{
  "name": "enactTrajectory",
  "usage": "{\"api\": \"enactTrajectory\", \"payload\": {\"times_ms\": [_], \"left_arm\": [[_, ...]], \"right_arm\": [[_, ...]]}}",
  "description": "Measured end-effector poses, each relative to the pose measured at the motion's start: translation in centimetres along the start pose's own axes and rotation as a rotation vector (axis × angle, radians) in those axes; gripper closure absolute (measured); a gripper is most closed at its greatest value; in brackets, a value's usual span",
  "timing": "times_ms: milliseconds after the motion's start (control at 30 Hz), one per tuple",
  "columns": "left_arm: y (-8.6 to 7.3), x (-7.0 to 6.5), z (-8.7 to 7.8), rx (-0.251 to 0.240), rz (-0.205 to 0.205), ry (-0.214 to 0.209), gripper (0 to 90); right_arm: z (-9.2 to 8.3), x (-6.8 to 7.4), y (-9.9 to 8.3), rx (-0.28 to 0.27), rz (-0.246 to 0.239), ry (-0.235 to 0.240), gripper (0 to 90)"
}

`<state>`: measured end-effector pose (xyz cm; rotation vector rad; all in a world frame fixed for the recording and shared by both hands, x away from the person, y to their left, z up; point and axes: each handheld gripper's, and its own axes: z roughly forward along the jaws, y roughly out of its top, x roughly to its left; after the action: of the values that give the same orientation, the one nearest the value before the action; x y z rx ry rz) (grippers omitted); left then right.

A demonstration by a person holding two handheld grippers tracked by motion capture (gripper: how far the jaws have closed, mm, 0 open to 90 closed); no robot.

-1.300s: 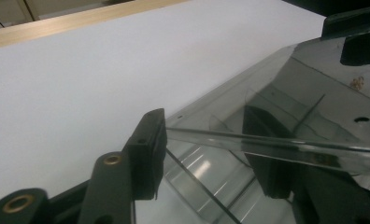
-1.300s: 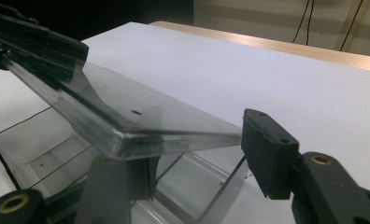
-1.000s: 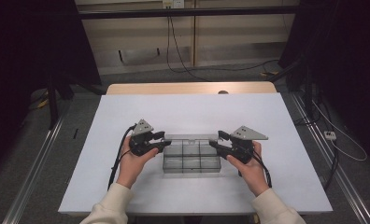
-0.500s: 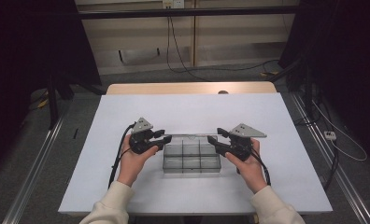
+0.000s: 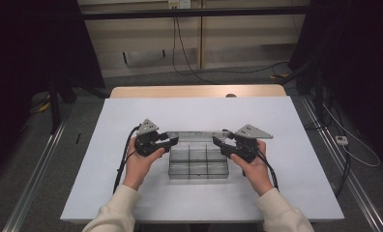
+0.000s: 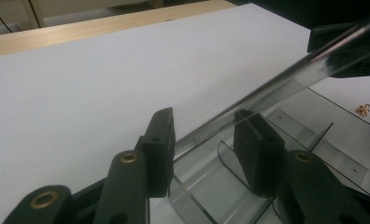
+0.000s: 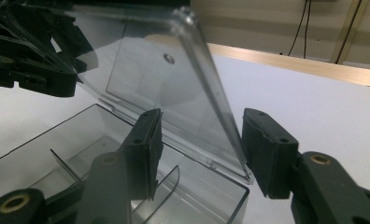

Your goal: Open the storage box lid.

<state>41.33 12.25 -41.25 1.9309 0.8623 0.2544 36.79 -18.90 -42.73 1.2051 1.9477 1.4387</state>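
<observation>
A clear plastic compartment box sits on the white table, its hinged lid raised at the far side. My left gripper is at the lid's left end and my right gripper at its right end. In the left gripper view the lid runs between the jaws of my left gripper, which stand apart around it. In the right gripper view the lid's edge rises between the spread jaws of my right gripper, above the box's dividers.
A wooden strip borders the table's far edge. Cables trail from both grippers toward the person. A small gold-coloured item lies on the table beyond the box. Bare white surface surrounds the box on all sides.
The lid's far edge seems to stand a little higher than before. Both hands have hardly shifted.
</observation>
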Motion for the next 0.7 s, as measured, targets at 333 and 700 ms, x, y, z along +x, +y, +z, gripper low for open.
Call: {"api": "enactTrajectory", "payload": {"times_ms": [333, 700], "left_arm": [[0.16, 0.24, 0.13, -0.006, -0.006, -0.009, 59.3], [0.38, 0.34, 0.37, -0.008, -0.007, -0.015, 60.3]], "right_arm": [[0.31, -0.05, 0.08, -0.004, 0.006, -0.001, 48.3], [0.59, -0.13, 0.27, -0.003, 0.003, 0.0, 47.6]]}}
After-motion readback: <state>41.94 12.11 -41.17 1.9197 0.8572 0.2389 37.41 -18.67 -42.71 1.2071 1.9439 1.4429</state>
